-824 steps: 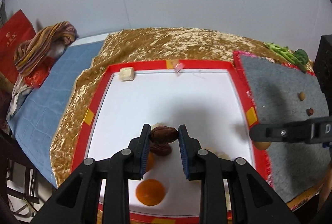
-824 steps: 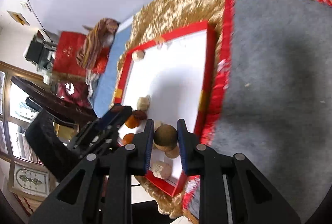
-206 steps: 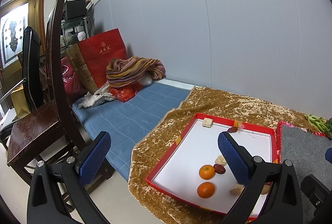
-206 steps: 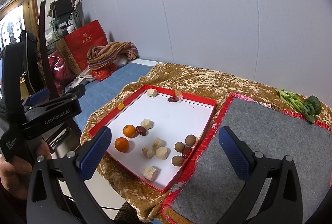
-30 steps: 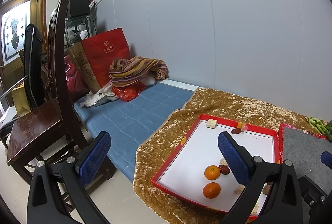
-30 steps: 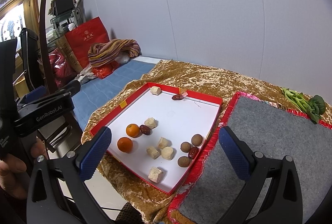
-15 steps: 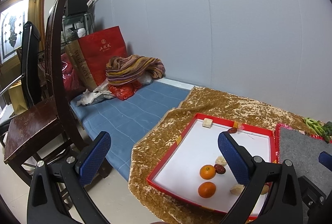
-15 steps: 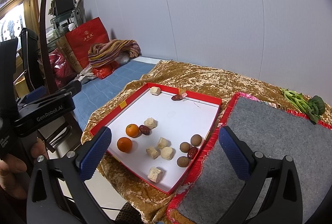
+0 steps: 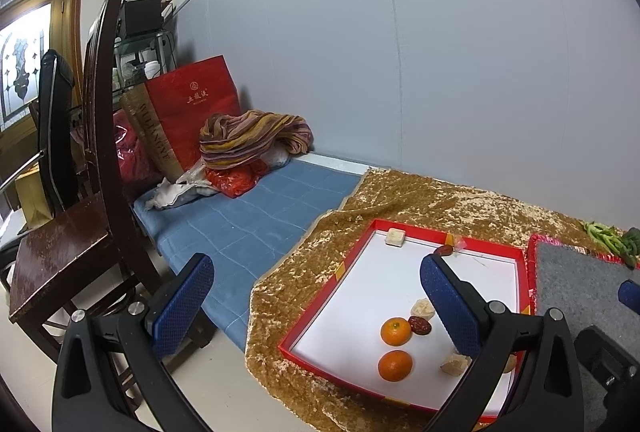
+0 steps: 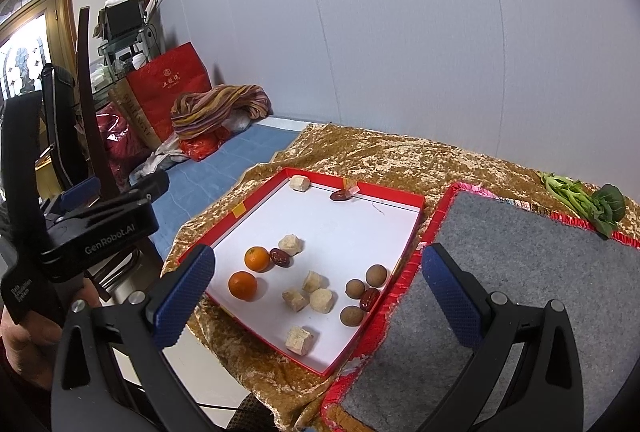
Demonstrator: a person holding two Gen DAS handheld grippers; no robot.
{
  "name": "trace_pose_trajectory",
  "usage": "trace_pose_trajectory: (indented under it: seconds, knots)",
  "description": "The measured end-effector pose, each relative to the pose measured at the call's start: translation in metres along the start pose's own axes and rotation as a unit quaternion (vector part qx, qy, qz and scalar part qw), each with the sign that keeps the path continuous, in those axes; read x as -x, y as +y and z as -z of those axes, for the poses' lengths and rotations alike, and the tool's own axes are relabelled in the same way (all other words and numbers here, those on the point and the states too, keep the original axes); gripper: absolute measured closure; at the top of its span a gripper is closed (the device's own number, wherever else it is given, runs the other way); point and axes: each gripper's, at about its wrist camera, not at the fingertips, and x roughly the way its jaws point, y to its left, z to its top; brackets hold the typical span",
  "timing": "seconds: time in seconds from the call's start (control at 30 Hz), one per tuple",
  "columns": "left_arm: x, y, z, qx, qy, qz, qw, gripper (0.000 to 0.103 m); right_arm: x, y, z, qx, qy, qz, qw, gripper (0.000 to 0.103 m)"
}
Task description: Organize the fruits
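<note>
A red-rimmed white tray (image 10: 362, 190) (image 9: 326, 298) lies on a gold cloth. It holds two oranges (image 10: 243, 285) (image 9: 395, 365), dark red dates (image 10: 279, 257), brown round fruits (image 10: 376, 275) and several beige chunks (image 10: 299, 340). One date (image 10: 339, 195) and one chunk (image 10: 299, 183) sit at the tray's far rim. My right gripper (image 10: 316, 290) hovers wide open, well back from the tray. My left gripper (image 9: 316, 294) also stands wide open and holds nothing, back and to the left of the tray.
A grey mat (image 10: 532, 272) with a red border lies right of the tray, leafy greens (image 10: 584, 200) at its far corner. A blue mattress (image 9: 248, 216), striped cloth (image 9: 252, 138), red bag (image 9: 188, 104) and dark wooden chair (image 9: 72, 224) stand to the left. A hand (image 10: 24, 336) holds the left gripper.
Over the last second both views barely shift. Both grippers stay wide open and empty, and the fruits in the tray have not moved.
</note>
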Motion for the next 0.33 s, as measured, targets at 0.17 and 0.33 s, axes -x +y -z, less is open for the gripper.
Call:
trace_pose_trajectory:
  seconds: [0.17,0.33]
  knots:
    - [0.0011,0.0019,-0.0009,0.005,-0.003,0.005,1.0,0.0,-0.0025,0.0037,0.0004,0.005,0.002,-0.001,1.0,0.0]
    - [0.0036,-0.0003,-0.0017,0.007,-0.01,0.014,0.9998,0.0,-0.0033,0.0039,0.0007,0.005,0.003,-0.001,1.0,0.0]
